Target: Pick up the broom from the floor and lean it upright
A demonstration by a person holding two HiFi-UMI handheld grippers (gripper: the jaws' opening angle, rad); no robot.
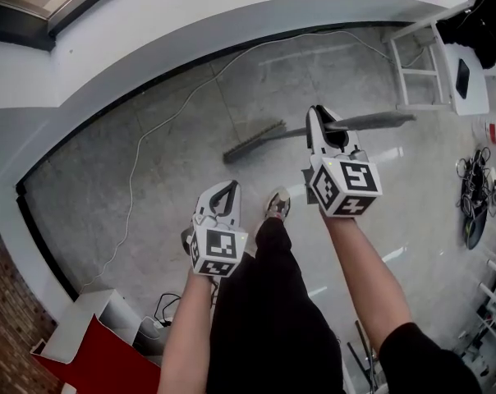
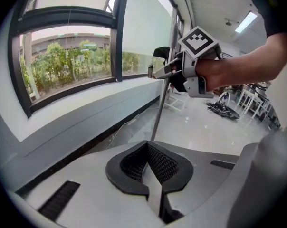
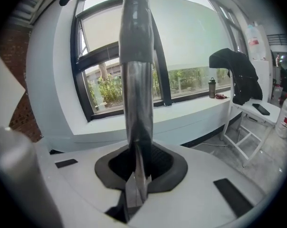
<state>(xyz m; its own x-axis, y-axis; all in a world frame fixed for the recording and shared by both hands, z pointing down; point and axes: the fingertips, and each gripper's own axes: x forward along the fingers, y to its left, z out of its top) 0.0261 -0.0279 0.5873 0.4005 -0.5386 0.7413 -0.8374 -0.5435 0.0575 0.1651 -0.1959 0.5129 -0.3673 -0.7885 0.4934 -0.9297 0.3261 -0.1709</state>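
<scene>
Broom (image 1: 254,140) held aslant in front of white wall; bristle head low over grey floor (image 1: 108,212), contact with floor unclear; handle runs up to right tongs (image 1: 320,120); right tongs closed tight on grey handle, pads pressing both sides, handle end sticking out past them; left tongs (image 1: 230,189) closed, tips together, nothing between, held lower and just left of person's shoe (image 1: 277,203); 1 white cable (image 1: 137,162) trails across floor beside broom.
</scene>
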